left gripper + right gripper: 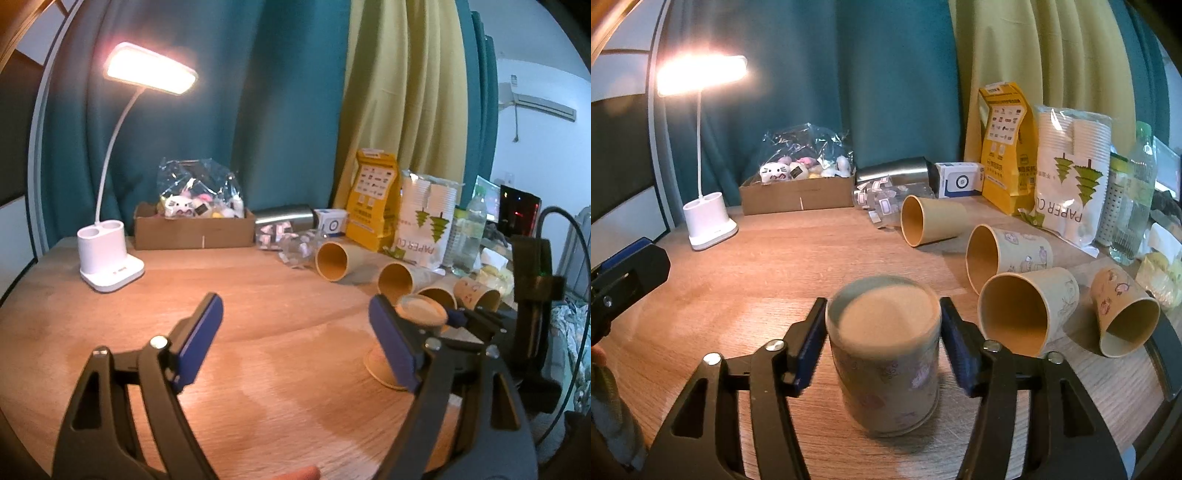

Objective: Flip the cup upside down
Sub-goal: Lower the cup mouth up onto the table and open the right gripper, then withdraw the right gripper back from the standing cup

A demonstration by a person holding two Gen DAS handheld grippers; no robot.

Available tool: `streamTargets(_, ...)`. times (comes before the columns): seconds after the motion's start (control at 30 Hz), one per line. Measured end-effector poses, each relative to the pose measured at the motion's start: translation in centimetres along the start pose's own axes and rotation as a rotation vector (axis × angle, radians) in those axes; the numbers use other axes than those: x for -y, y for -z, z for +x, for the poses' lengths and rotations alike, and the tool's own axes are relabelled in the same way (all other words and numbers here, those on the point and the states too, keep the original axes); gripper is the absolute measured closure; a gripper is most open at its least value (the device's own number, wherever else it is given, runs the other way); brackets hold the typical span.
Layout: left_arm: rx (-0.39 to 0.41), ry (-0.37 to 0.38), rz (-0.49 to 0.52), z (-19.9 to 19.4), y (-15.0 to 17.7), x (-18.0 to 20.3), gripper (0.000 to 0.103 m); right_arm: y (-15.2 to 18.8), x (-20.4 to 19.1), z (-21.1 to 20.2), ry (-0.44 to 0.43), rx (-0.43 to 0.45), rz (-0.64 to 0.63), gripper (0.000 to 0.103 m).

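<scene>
Standing upside down on the wooden table (783,258), the cup (886,369) was a tan paper one with little pink and purple drawings on its side. Its flat bottom faced up, pale and round with a thin raised edge. Its open mouth was down against the wood. Its long way ran straight up and down, and it did not lean. The picture of it was a bit blurry.

The right gripper (884,350) had one blue pad on each side of the cup, near the top. The pads sat right beside the cup's walls, but whether they were pressing on it could not be told. In the left wrist view the same cup (421,314) showed past the right blue pad of the left gripper (295,347), with the right gripper's pads around it.

The left gripper was spread wide and held nothing. It hung over the bare wood, to the left of the cup.

Four more paper cups (1008,251) lay on their sides behind and to the right, with their mouths facing the cameras. A white desk lamp (705,221) glowed at the back left. A cardboard box (798,195) of small toys sat beside it. A bag of paper cups (1067,173) stood at the back right.
</scene>
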State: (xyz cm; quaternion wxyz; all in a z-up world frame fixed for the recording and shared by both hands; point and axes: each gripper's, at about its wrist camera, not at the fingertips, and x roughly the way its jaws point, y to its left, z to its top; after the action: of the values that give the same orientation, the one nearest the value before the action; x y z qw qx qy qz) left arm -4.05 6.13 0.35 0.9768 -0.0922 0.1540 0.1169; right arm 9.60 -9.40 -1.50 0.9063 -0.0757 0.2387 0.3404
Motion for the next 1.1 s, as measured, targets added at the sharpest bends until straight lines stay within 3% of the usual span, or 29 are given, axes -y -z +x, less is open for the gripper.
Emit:
streamTargets(0.07, 0.004, -0.002, 0.004, -0.1, 0.0, 0.1, 0.01, 0.0, 0.1, -0.1, -0.004, 0.008, 0.003, 0.028)
streamTargets(0.3, 0.026, -0.015, 0.035, -0.5, 0.1, 0.7, 0.01, -0.1, 1.1, -1.3, -0.01, 0.01, 0.038, 0.028)
streamTargets(0.4, 0.038, -0.084, 0.039, -0.7, 0.1, 0.8, 0.009, -0.4, 1.3, -3.3, -0.004, 0.023, 0.038, 0.028)
streamTargets(0.6, 0.039, -0.042, 0.074, -1.0, 0.2, 1.1, 0.009, -0.2, 1.9, -7.0, 0.009, 0.033, 0.077, 0.028)
streamTargets(0.8, 0.065, -0.067, 0.153, -1.9, 0.5, 2.1, 0.009, 0.7, 1.7, -9.0, 0.016, 0.031, 0.093, 0.028)
streamTargets(1.1, 0.055, -0.065, 0.152, -2.1, 0.6, 2.3, 0.009, 1.2, 1.7, -10.5, 0.019, 0.038, 0.109, 0.028)
